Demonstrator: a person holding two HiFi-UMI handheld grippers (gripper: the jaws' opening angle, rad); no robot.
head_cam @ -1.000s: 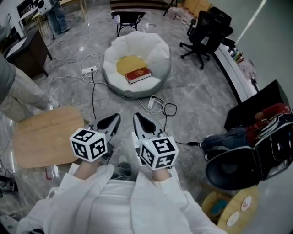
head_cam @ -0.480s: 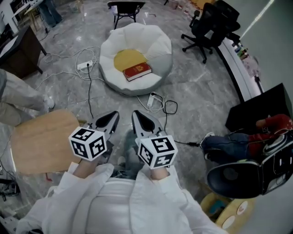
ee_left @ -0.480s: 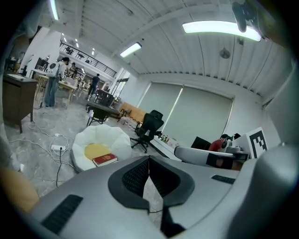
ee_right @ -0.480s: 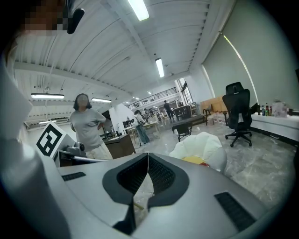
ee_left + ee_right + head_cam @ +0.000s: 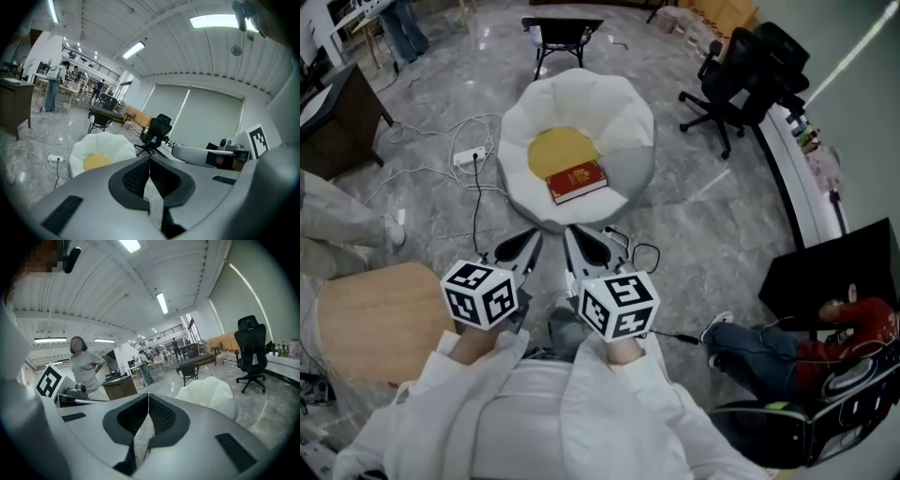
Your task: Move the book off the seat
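Left tongs (image 5: 529,239) and right tongs (image 5: 576,235) closed, nearer book (image 5: 577,181) than before.

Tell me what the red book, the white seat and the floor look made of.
Red rectangular book: stiff board cover, matte, gold marking; likely hardcover. White lobed seat: soft stuffed fabric, puffy lobes. Grey floor: polished stone or marble-look tile, veined, reflecting lights.
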